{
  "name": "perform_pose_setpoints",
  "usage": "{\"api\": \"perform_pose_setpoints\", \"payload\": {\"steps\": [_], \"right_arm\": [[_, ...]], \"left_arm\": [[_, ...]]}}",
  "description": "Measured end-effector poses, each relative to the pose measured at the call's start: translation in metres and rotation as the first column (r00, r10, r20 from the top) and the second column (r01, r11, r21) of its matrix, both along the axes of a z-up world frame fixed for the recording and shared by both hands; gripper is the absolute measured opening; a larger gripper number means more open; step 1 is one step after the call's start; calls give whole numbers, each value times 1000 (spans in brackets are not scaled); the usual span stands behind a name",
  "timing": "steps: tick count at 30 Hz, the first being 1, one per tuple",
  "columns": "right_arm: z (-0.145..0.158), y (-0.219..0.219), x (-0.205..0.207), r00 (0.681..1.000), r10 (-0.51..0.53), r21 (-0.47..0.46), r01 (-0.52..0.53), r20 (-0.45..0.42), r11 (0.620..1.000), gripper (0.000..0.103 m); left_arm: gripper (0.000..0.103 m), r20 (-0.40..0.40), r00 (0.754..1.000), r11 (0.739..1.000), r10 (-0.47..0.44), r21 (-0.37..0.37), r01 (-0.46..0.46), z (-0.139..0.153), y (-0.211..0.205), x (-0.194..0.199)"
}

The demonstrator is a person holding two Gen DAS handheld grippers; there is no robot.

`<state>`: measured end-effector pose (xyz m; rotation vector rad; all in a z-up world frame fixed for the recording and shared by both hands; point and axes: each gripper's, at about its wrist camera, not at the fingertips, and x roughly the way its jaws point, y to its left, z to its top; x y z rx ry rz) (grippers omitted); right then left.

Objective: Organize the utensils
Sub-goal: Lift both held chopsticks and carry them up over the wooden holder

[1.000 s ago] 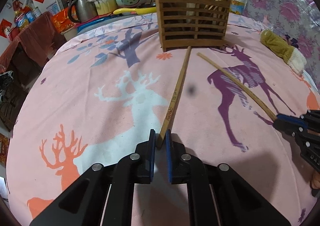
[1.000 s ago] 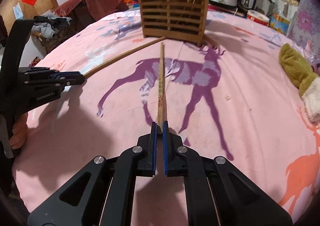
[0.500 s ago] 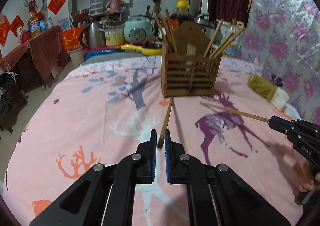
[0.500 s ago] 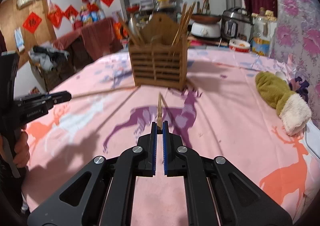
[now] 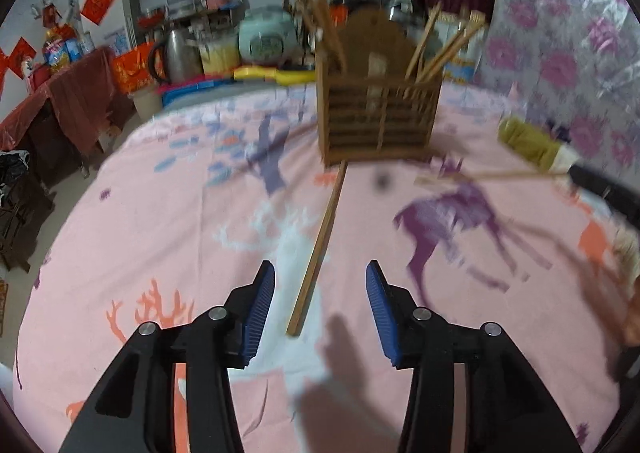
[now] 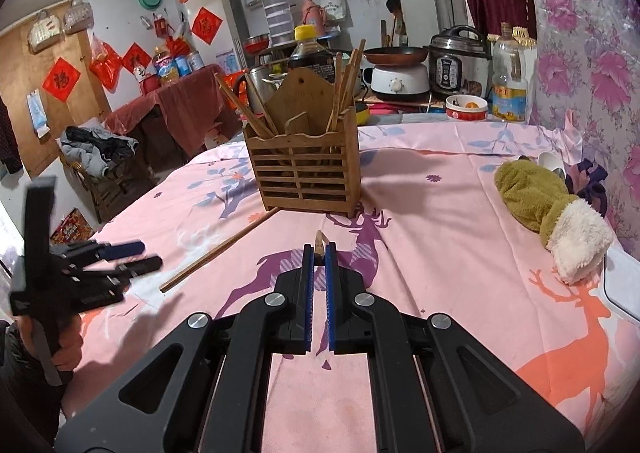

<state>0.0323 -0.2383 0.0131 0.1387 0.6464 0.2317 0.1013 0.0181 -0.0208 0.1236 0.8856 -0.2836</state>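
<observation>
Right wrist view: my right gripper (image 6: 319, 253) pinches one chopstick (image 6: 320, 245); the slatted wooden holder (image 6: 304, 169) ahead stands on the tablecloth (image 6: 440, 213), upright chopsticks (image 6: 344, 89) in its compartments. My left gripper (image 5: 320, 309) has just been opening; a second chopstick (image 5: 320, 249) lies loose between its fingers.

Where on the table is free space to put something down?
The pink cloth is bare between the wooden holder and the green mitten, and along the near right edge. In front of the holder a loose chopstick lies, with the left gripper near.
</observation>
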Motion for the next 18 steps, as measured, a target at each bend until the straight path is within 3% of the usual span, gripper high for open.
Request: {"api": "perform_pose_setpoints", "payload": {"steps": [4,8,9,10,11,13,18], "right_arm": [[-1,-1,-1,1000,0,6,0,-6,1000,6],[-3,-4,1,1000,-1,14,2,-19,1000,6],[-3,-4,1,1000,-1,16,1,-21,1000,6],[-3,-4,1,1000,-1,17,1,-22,1000,6],[-3,-4,0,1000,0,18,1,-21,1000,6],[-3,-4,1,1000,0,16,1,-19,1000,6],[-2,-3,-1,1000,0,18,0,-11,1000,6]], "left_arm": [[46,-73,997,998,15,57,-11,-24,5,10],[36,-156,988,998,-5,66,16,-44,3,17],[35,-144,990,996,-12,85,24,-44,0,15],[25,-138,990,995,-29,89,41,-44,-2,13],[9,-141,989,995,-47,78,59,-44,-4,10],[8,-135,989,996,-55,62,63,-40,-5,7],[7,4,999,999,-51,11,51,-1,-8,-8]]}}
